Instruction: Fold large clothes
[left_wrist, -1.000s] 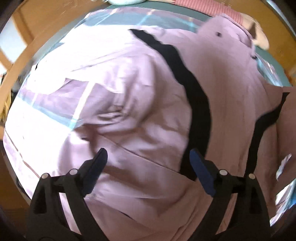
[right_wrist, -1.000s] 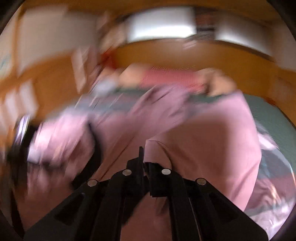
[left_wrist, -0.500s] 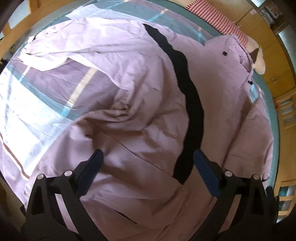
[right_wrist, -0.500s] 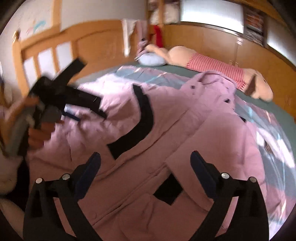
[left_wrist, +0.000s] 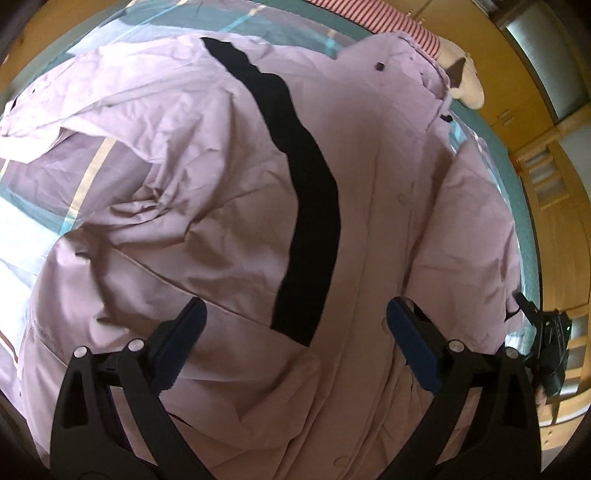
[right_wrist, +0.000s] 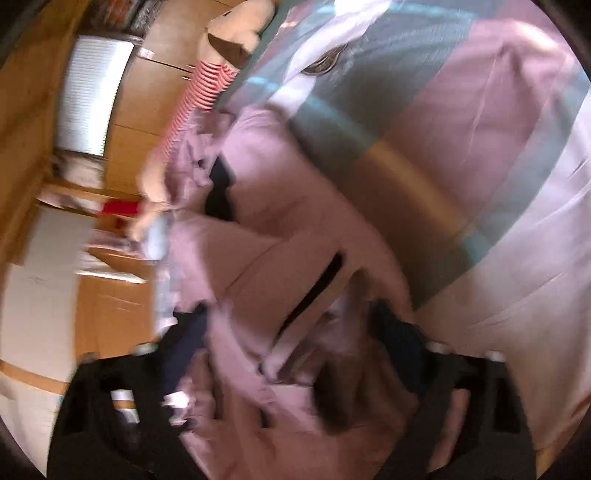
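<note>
A large pale pink jacket (left_wrist: 207, 206) with a black band (left_wrist: 310, 206) down its front lies spread on the bed. My left gripper (left_wrist: 295, 325) is open just above its lower front and holds nothing. My right gripper (right_wrist: 291, 325) is open, low over the jacket's right side (right_wrist: 280, 206); that view is blurred and tilted. The right gripper also shows at the right edge of the left wrist view (left_wrist: 546, 350).
The striped bedsheet (left_wrist: 40, 206) shows left of the jacket and to its right (right_wrist: 480, 129). A plush toy in a red-striped top (right_wrist: 207, 85) lies at the head of the bed. Wooden cabinets (left_wrist: 554, 110) stand beyond the bed.
My right gripper opened, let go of the jacket fold, then swung down low over the jacket's right side. My left gripper stayed open and shifted slightly over the lower front.
</note>
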